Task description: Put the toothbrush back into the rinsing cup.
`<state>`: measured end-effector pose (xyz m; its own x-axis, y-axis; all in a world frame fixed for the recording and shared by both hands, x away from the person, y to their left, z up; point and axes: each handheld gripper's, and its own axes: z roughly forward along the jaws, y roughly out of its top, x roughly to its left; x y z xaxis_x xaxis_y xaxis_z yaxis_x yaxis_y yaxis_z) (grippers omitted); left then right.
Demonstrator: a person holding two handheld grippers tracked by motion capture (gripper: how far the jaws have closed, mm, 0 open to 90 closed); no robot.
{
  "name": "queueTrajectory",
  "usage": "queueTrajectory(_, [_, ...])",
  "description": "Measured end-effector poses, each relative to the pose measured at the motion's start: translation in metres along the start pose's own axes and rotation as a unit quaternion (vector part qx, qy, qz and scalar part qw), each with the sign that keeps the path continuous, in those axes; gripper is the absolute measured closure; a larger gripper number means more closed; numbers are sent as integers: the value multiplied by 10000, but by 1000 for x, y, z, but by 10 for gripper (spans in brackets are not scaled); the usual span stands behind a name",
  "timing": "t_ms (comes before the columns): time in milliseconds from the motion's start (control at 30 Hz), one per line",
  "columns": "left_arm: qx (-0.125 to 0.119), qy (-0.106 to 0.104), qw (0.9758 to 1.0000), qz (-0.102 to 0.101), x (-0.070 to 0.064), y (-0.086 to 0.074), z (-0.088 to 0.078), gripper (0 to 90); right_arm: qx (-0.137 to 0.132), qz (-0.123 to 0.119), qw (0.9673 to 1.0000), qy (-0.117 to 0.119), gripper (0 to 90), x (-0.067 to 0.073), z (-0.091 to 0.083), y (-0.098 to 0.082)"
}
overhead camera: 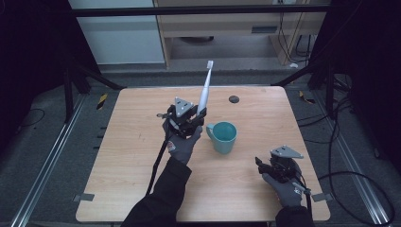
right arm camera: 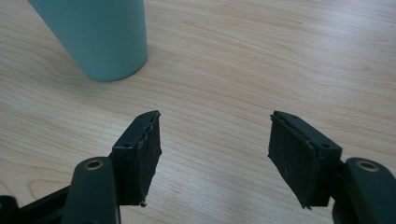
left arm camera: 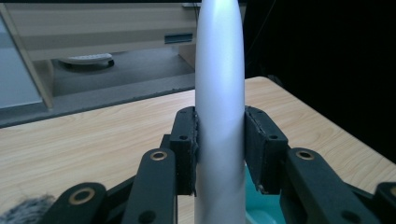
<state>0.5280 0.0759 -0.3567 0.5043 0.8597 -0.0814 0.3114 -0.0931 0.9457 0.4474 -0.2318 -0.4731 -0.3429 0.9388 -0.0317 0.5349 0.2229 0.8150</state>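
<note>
A white electric toothbrush (overhead camera: 205, 87) stands tilted, head up and away, with my left gripper (overhead camera: 197, 114) shut on its handle above the table's middle. In the left gripper view the pale handle (left arm camera: 219, 93) rises between the two black pads, which press on both its sides. A teal mug (overhead camera: 222, 136) stands upright just right of that gripper; its rim (left arm camera: 261, 215) peeks below the jaws. My right gripper (overhead camera: 259, 165) rests low near the table's front right, open, with bare wood between its pads (right arm camera: 215, 154). The mug's base (right arm camera: 98, 37) lies ahead of it to the left.
A small dark round disc (overhead camera: 233, 99) lies at the table's far right part. The wooden table (overhead camera: 132, 156) is ringed by dark floor, metal rails and cables. A cabinet and shelf (overhead camera: 227, 23) stand behind the far edge.
</note>
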Motion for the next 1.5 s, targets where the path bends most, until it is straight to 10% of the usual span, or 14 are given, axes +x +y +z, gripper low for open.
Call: queueTrajectory(1500, [163, -215, 9995, 141, -50, -45, 70, 658, -38, -64, 9999, 84, 336, 3, 2, 0])
